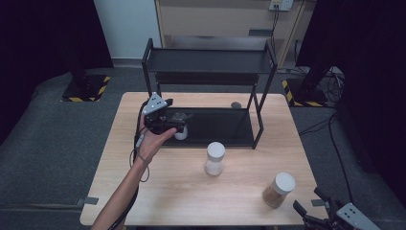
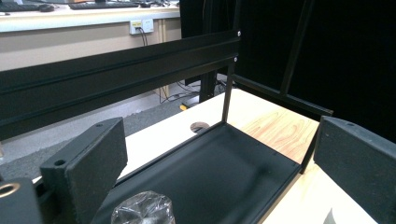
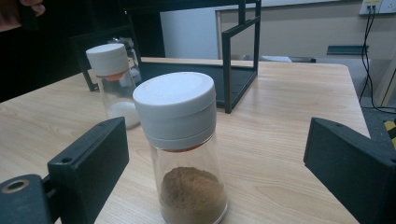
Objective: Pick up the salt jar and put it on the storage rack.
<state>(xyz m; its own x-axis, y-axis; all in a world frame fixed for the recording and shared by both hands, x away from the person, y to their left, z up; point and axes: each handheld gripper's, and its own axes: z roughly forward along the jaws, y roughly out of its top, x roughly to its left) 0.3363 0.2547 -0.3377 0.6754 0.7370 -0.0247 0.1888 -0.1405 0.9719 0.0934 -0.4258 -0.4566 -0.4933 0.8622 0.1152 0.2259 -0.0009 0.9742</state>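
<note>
the left claw (image 1: pixel 179 125) hangs over the left end of the lower tray of the black two-tier metal rack (image 1: pixel 225 127), which stands at the back of the light wooden bench (image 1: pixel 158 187). its jaws are spread wide with nothing between them. just below and in front of it, on the tray's left end, stands a small clear jar with a crinkled transparent top (image 1: pixel 181 133); in the left gripper view that crinkled top (image 2: pixel 142 209) sits low between the jaws and the pads are clear of it. the person's left hand (image 1: pixel 152 143) carries this claw from below, forearm coming in from the bottom edge.

the right claw (image 1: pixel 313 211) sits at the bench's near right corner, jaws spread as well. in the right gripper view the clear glass shaker with a white cap and brown powder (image 3: pixel 184 149) stands upright on the bench between the two black jaws, with a gap on each side, so it is not pinched. in the high view this brown-powder shaker (image 1: pixel 278 190) is near the right front edge, just beside the right claw.

a second clear shaker with a white cap and white powder (image 1: pixel 214 159) stands upright mid-bench, in front of the rack and well apart from the other one. a small dark round hole (image 1: pixel 236 105) shows in the bench top behind the tray.
</note>
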